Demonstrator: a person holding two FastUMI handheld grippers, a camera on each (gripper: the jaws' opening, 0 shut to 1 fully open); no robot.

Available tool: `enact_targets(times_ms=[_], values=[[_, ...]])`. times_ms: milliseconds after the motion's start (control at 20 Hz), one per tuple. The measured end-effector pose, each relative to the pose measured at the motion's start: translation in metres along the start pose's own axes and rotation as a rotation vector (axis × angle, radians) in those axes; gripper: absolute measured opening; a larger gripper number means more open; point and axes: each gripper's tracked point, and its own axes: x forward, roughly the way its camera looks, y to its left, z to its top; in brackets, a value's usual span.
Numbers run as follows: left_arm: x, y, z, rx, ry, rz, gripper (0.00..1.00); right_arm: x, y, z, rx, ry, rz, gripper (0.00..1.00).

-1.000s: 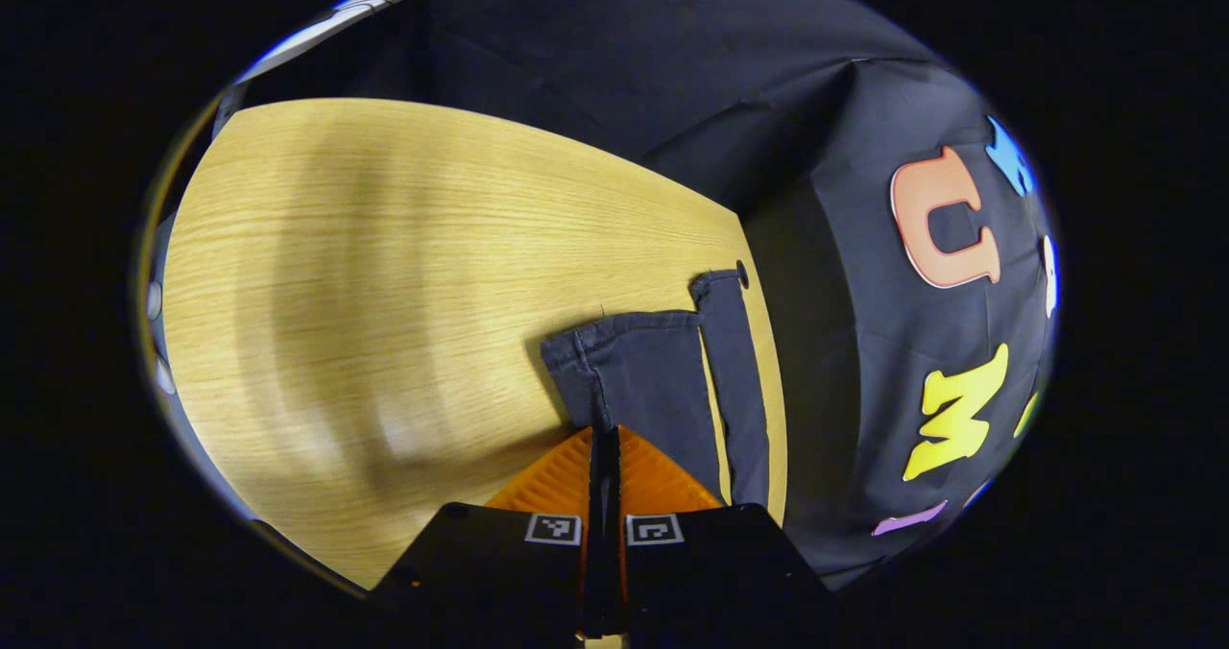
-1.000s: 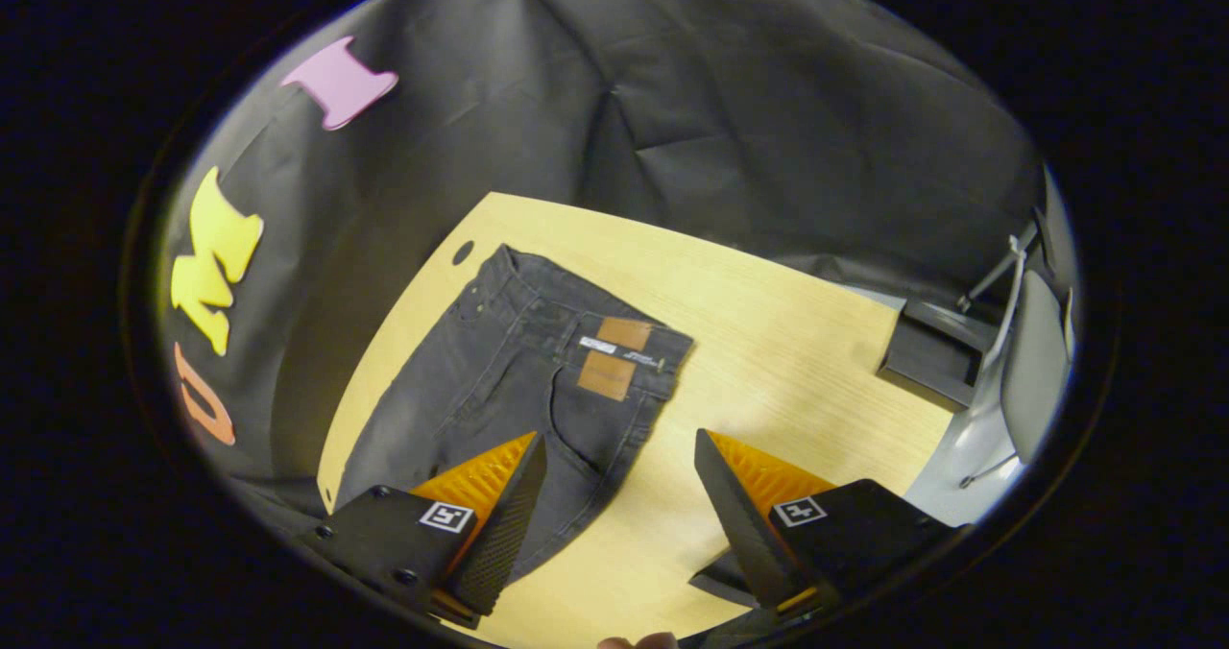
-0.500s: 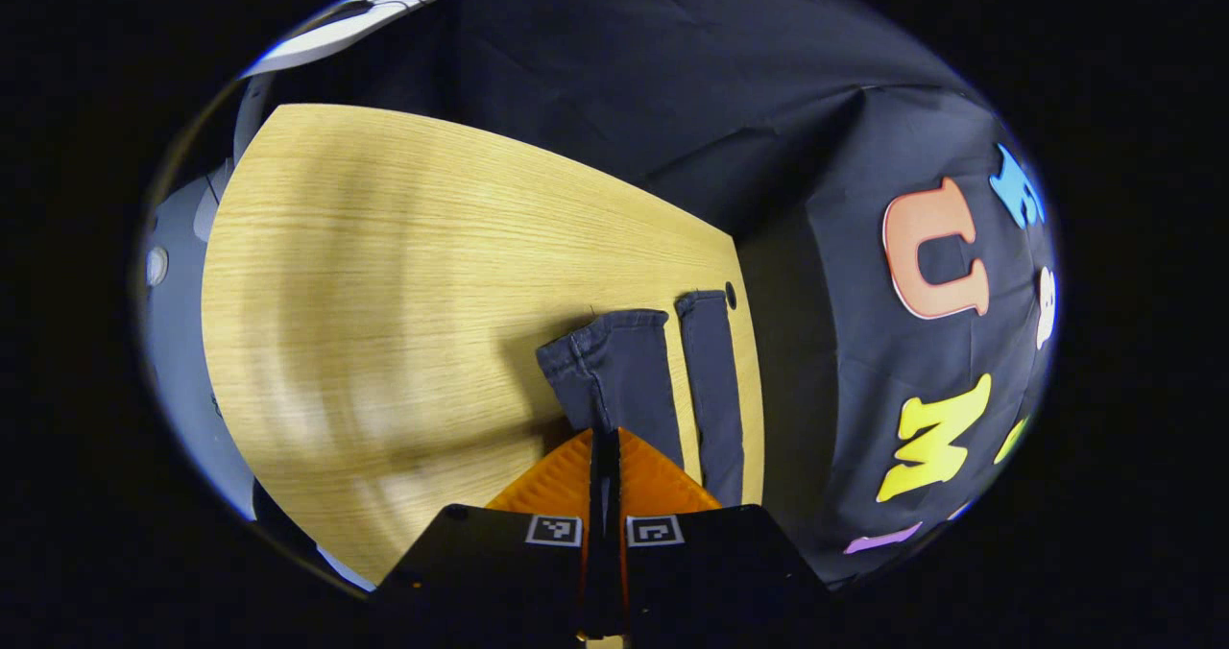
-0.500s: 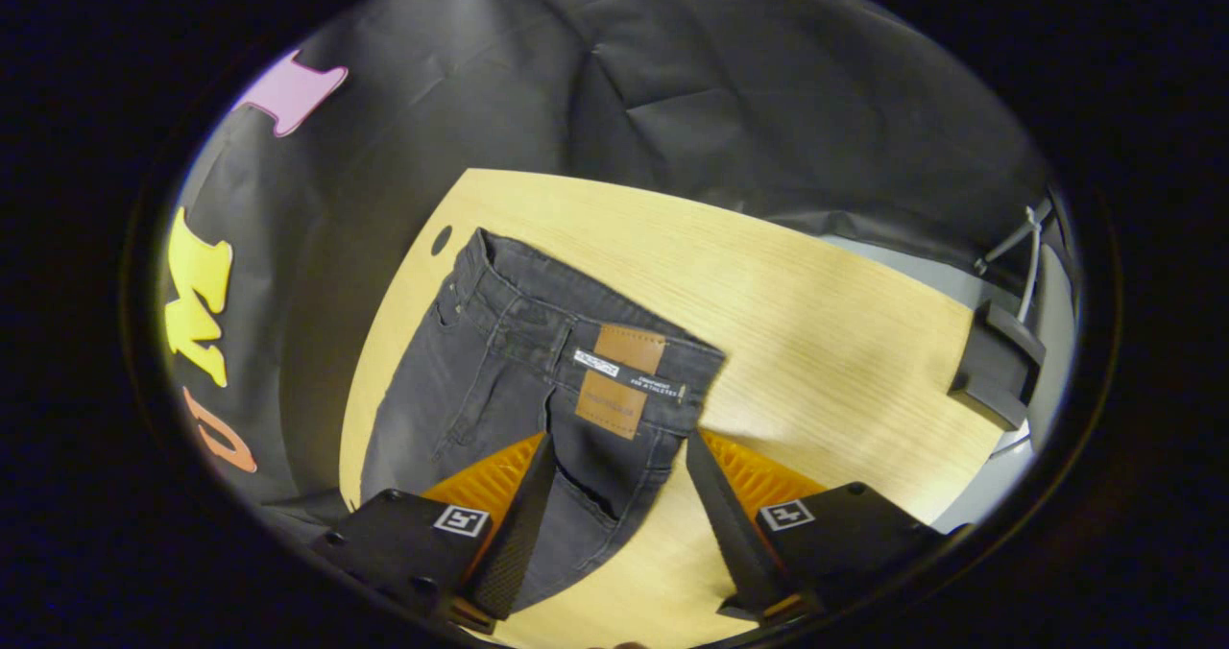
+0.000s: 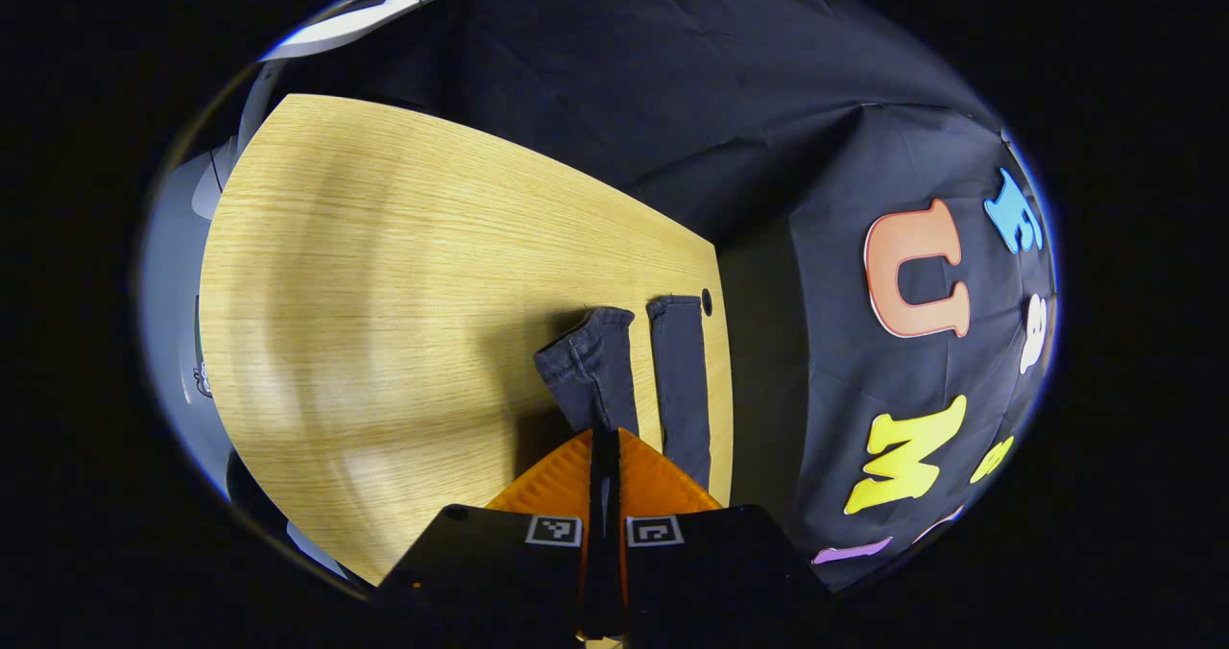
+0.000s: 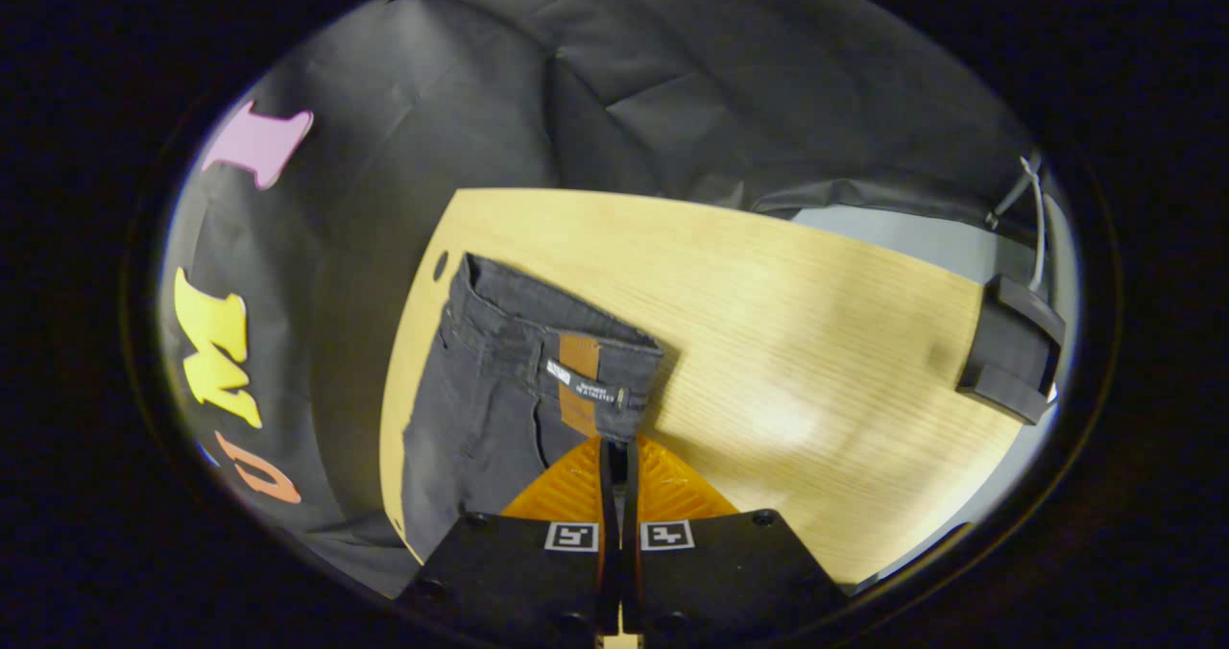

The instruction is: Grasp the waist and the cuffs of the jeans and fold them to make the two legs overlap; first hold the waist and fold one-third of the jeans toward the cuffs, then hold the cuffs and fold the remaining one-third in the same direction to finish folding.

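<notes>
Moved: right claw (image 6: 614, 447), apart a second ago, now clamped on the jeans (image 6: 499, 390) at the waist corner; near cuff (image 5: 588, 361) lifted and narrowed in the left claw (image 5: 605, 435), also clamped. Leg-overlap fold apparently starting. Right gripper view: waistband, patch. Left gripper view: both cuffs at the table (image 5: 384, 275) edge.

recording booth, black cloth wall (image 6: 672, 83) hanging behind a wooden table (image 6: 816, 342), grey floor (image 6: 893, 231) showing beyond
</notes>
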Motion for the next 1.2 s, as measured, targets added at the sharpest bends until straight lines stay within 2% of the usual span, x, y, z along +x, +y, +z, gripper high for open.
enact_targets(times_ms=[250, 550, 800, 1000, 1200], values=[[-0.007, -0.024, 0.004, -0.033, -0.001, -0.041, 0.03, -0.030, 0.055, 0.006, 0.041, 0.021, 0.139, 0.01], [-0.005, -0.110, 0.031, -0.118, -0.011, -0.179, 0.03, -0.049, 0.143, 0.035, 0.071, 0.030, 0.311, 0.00], [0.058, -0.159, 0.044, -0.094, 0.014, -0.170, 0.03, -0.018, 0.201, 0.061, 0.122, 0.068, 0.370, 0.01], [0.125, -0.173, 0.045, -0.107, 0.010, -0.123, 0.03, 0.034, 0.240, 0.073, 0.147, 0.074, 0.384, 0.01], [0.187, -0.192, 0.042, -0.019, 0.017, -0.089, 0.03, 0.087, 0.258, 0.086, 0.155, 0.062, 0.378, 0.01]])
